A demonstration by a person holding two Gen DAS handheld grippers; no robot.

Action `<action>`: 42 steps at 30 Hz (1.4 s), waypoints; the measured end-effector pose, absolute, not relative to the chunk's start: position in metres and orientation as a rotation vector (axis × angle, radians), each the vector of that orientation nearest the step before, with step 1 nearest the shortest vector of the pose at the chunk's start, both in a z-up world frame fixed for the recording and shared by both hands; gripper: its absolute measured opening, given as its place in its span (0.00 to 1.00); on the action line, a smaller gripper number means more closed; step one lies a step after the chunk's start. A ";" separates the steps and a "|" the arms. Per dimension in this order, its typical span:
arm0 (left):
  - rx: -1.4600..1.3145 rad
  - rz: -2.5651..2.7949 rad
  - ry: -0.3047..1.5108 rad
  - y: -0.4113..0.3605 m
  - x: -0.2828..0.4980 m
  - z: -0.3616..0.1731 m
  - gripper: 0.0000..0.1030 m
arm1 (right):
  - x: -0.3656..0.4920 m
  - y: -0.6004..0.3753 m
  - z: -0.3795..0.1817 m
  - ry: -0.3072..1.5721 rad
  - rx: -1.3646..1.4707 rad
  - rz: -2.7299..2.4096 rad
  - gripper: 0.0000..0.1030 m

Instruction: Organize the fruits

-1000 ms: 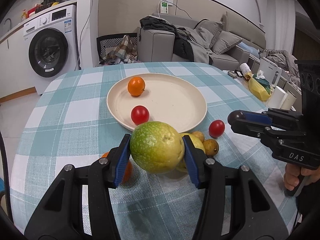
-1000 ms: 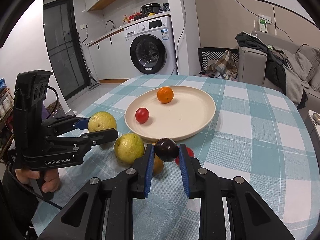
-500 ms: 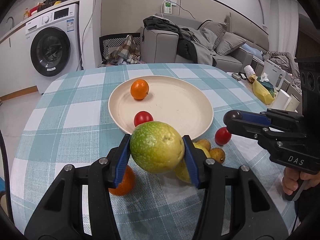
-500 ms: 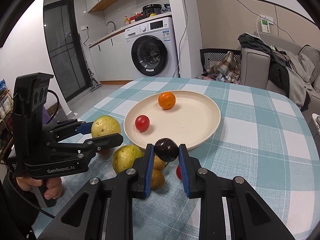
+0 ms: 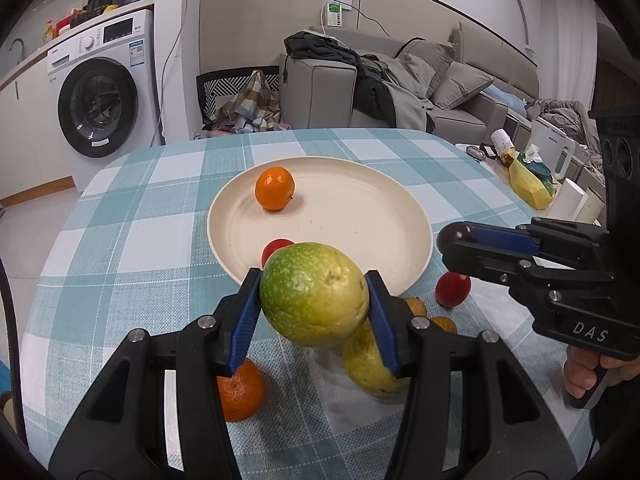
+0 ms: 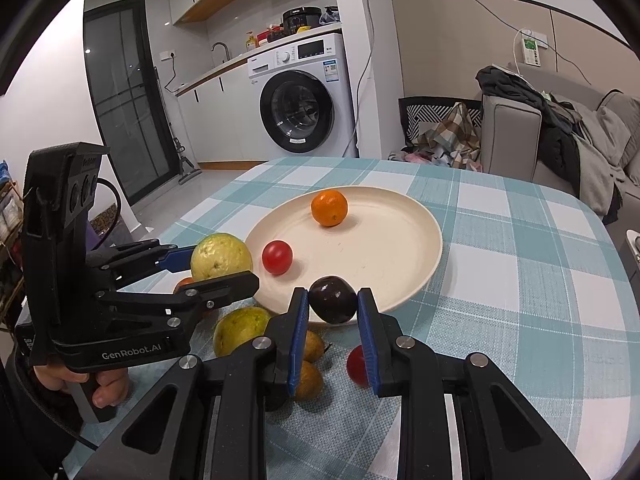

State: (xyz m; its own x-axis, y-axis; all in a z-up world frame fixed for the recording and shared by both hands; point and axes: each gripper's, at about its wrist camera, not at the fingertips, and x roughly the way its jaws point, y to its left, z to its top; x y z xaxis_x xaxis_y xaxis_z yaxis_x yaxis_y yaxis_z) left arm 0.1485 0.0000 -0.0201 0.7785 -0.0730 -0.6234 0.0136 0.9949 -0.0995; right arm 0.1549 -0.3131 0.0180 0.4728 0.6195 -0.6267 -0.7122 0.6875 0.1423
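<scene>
Both grippers carrying fruit at the near rim of the plate [image 5: 404,200], which is lying just ahead of the fingers

Left gripper [image 5: 314,294] is clamping a round, mottled green-yellow guava [image 5: 314,290] between its blue pads, held clear of the checked tablecloth [image 5: 132,240]; right gripper [image 6: 333,306] is closing fully on a small, glossy dark plum [image 6: 333,305] at the rim and looks marginally nearer. The smooth cream plate is holding a dimpled orange [image 5: 275,189] and a shiny cherry tomato [image 6: 277,257]; a second guava [image 6: 240,328], a second orange [image 5: 240,392], two small brown fruits [image 6: 308,378] and another tomato [image 5: 452,290] are waiting on the cloth
</scene>
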 end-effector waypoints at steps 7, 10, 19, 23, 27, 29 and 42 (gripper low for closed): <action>-0.087 -0.047 0.680 -0.002 0.157 -0.021 0.47 | 0.163 -0.309 0.017 0.713 -0.144 0.810 0.25; -0.087 -0.047 0.685 -0.002 0.166 -0.022 0.47 | 0.166 -0.308 0.015 0.721 -0.143 0.807 0.25; -0.084 -0.050 0.707 -0.001 0.184 -0.029 0.47 | 0.178 -0.301 0.007 0.758 -0.154 0.800 0.25; -0.075 -0.052 0.711 -0.002 0.187 -0.032 0.47 | 0.180 -0.299 0.003 0.773 -0.164 0.796 0.25; -0.079 -0.053 0.713 -0.003 0.187 -0.032 0.47 | 0.183 -0.298 -0.001 0.782 -0.164 0.793 0.25; -0.080 -0.054 0.715 -0.002 0.188 -0.033 0.47 | 0.184 -0.297 -0.002 0.786 -0.165 0.790 0.25; -0.076 -0.050 0.713 -0.003 0.188 -0.032 0.47 | 0.186 -0.305 -0.002 0.779 -0.139 0.770 0.36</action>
